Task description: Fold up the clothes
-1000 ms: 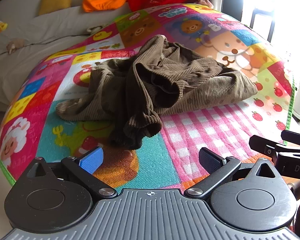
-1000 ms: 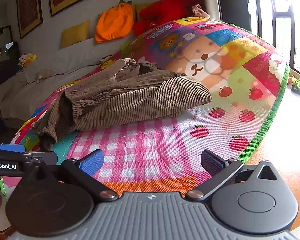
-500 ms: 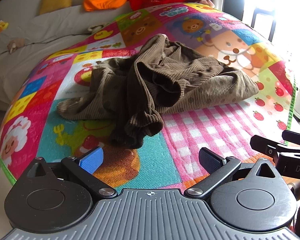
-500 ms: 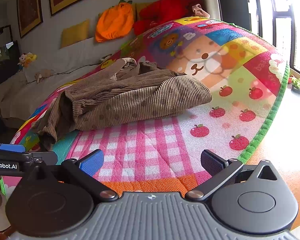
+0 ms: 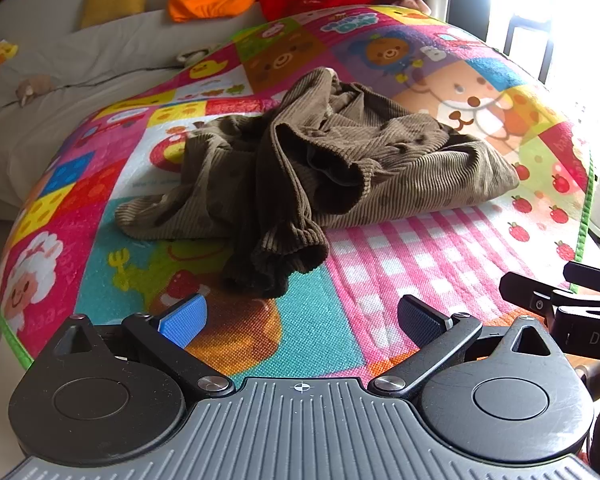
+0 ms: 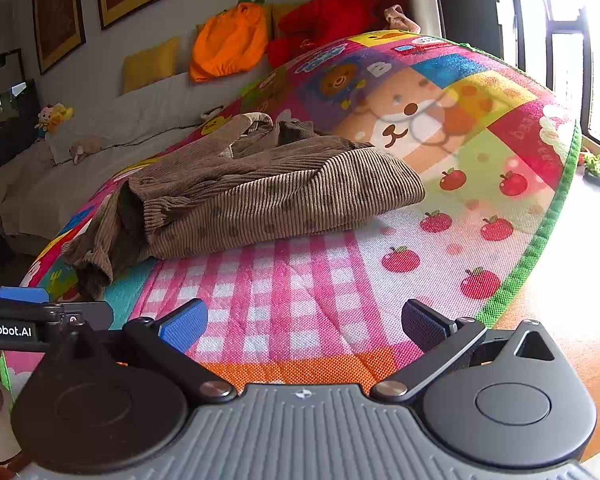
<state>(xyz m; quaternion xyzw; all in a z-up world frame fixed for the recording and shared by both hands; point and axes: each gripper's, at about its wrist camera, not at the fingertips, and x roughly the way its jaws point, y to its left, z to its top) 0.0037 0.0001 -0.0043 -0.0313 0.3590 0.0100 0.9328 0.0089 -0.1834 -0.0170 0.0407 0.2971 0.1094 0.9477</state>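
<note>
A crumpled brown corduroy garment [image 5: 320,168] lies in a heap on a colourful cartoon play mat [image 5: 420,264]. One ribbed cuff [image 5: 288,256] points toward me. My left gripper [image 5: 300,320] is open and empty, hovering just short of that cuff. In the right wrist view the same garment [image 6: 260,196] lies ahead and to the left on the mat [image 6: 320,300]. My right gripper [image 6: 304,326] is open and empty over the pink checked patch, well short of the garment.
A grey sofa [image 5: 60,80] with yellow, orange and red cushions stands behind the mat. The mat's green edge [image 6: 540,240] borders bare floor on the right. The right gripper's body [image 5: 560,304] shows at the left view's right edge. Bright windows stand at far right.
The left gripper has crept slightly forward toward the garment. The right gripper has hardly moved. Both stay open.
</note>
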